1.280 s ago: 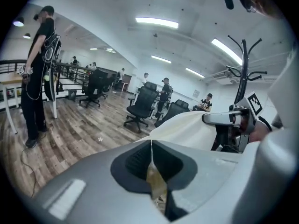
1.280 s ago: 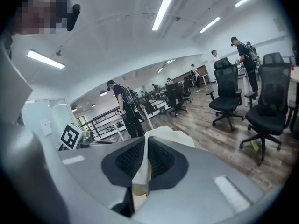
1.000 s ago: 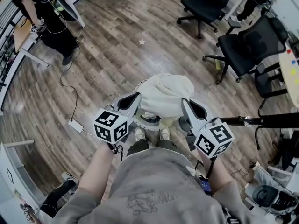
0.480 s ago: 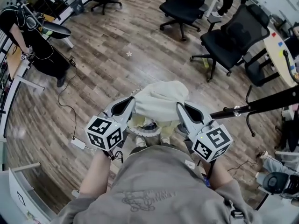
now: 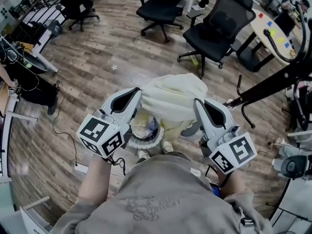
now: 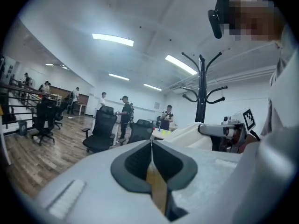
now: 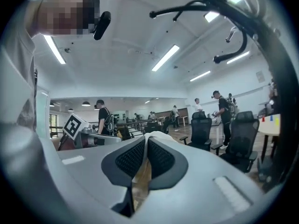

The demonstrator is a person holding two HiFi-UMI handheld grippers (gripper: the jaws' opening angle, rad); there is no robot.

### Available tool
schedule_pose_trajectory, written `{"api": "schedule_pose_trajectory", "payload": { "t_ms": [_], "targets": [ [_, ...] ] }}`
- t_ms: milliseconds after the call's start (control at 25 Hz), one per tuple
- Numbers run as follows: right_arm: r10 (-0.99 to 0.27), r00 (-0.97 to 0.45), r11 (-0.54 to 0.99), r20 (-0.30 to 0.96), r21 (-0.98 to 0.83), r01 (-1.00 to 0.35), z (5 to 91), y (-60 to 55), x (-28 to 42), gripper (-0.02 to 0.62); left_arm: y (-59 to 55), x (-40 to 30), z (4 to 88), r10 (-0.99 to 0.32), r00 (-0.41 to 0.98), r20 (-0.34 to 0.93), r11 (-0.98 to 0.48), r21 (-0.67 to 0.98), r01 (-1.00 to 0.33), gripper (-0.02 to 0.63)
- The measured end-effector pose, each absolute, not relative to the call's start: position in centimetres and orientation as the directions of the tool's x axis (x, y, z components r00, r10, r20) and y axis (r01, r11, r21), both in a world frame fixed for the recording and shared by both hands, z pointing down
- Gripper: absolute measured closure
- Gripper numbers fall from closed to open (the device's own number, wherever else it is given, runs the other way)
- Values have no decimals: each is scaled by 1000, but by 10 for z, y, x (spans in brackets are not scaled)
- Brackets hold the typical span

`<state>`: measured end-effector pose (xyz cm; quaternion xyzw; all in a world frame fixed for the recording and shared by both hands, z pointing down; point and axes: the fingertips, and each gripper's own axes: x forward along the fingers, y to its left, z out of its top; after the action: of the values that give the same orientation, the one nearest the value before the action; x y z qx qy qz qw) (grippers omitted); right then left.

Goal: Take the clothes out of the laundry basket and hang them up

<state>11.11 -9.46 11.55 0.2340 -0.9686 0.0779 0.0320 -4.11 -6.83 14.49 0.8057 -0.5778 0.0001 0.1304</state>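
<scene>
A cream garment (image 5: pixel 170 97) hangs bunched between my two grippers, above the round laundry basket (image 5: pixel 146 139) at my feet. My left gripper (image 5: pixel 139 93) is shut on the garment's left edge; a strip of cream cloth (image 6: pixel 153 181) shows pinched between its jaws. My right gripper (image 5: pixel 197 104) is shut on the right edge, with cloth (image 7: pixel 156 136) bulging past the jaw tips. The black coat rack (image 5: pixel 273 79) leans in from the right in the head view. Its hooks (image 6: pixel 202 85) stand ahead in the left gripper view and arch overhead (image 7: pixel 219 10) in the right gripper view.
Black office chairs (image 5: pixel 214 30) stand on the wooden floor ahead, a desk (image 5: pixel 273 26) at far right. A person in black (image 5: pixel 19 77) is at the left by a cable and power strip (image 5: pixel 80 168). Several people stand in the distance (image 6: pixel 124 111).
Both grippers have risen with the cream garment, now higher above the basket. The head view has swung, bringing the chairs and the coat rack pole closer on the right.
</scene>
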Motion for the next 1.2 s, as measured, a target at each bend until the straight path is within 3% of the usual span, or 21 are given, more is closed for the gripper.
{"api": "schedule_pose_trajectory", "payload": {
  "t_ms": [360, 600, 1200],
  "targets": [
    [-713, -700, 700, -44, 9, -714, 50, -143, 209, 557, -154, 53, 76, -838, 545, 23, -539, 115, -834, 601],
    [-809, -581, 581, -96, 26, -813, 38, -148, 275, 557, -184, 123, 64, -748, 663, 15, -658, 111, -745, 600],
    [-906, -368, 347, 208, -131, -929, 189, -145, 353, 557, -190, 199, 211, -573, 764, 298, -711, 282, -644, 599]
  ]
}}
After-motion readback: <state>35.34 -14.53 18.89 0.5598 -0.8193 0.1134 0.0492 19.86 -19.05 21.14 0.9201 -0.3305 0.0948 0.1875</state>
